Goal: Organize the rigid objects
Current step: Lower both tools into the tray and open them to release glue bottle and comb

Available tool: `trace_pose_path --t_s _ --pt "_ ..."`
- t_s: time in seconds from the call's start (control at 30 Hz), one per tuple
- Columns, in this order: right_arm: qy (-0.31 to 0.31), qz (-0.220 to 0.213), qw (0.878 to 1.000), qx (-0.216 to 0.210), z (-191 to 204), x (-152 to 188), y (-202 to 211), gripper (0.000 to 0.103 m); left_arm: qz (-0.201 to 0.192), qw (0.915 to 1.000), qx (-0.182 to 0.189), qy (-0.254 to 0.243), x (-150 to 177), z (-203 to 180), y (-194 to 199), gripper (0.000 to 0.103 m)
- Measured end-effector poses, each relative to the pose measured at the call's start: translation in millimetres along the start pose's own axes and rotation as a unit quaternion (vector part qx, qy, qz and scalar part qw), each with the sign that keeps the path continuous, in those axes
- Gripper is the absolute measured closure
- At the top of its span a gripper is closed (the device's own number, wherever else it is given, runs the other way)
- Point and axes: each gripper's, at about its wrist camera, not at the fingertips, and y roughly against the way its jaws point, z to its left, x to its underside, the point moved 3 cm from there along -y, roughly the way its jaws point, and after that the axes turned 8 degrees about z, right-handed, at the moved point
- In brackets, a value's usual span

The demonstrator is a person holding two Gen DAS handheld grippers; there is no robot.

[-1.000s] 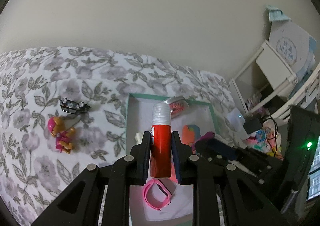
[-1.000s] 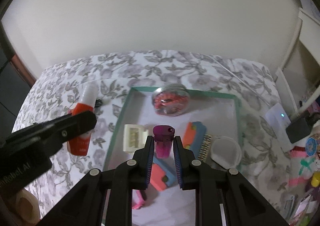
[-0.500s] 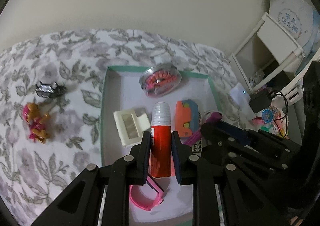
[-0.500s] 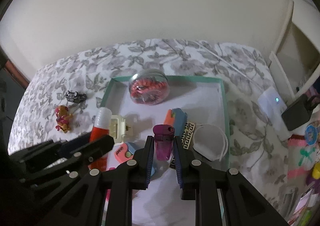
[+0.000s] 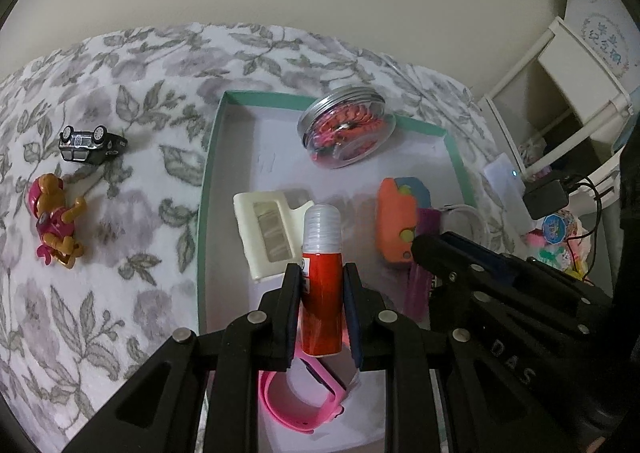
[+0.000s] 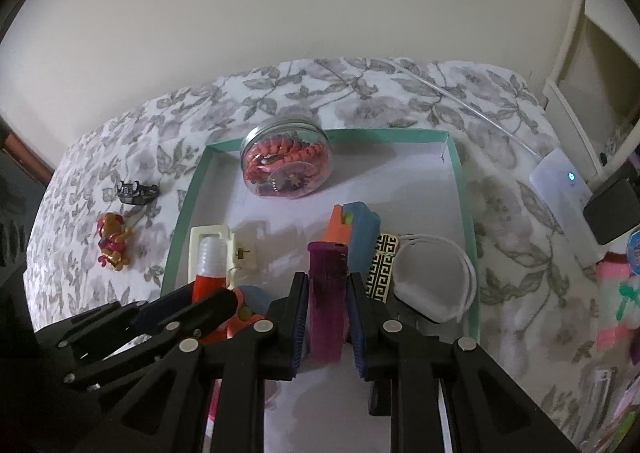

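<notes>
- The left claw grips a red glue stick with a whitish cap, held above the teal-rimmed tray.
- The right claw clamps a purple lighter over the same tray.
- Inside: a clear jar, a pink band, perhaps a watch strap.
- A toy car and a figurine lie on the floral bedspread.
</notes>
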Motion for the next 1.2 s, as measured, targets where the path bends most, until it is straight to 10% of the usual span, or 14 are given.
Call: trace_pose_path --t_s 0.6,1.2 --pt "-0.014 0.004 1.0 0.002 -3 -1 -1 0.08 0.004 0.9996 -0.021 0.016 -1 11 11 0.058" --pt "-0.008 -0.003 0.999 0.044 -8 0 14 0.036 0.016 0.9958 -0.089 0.011 -1 24 16 0.035"
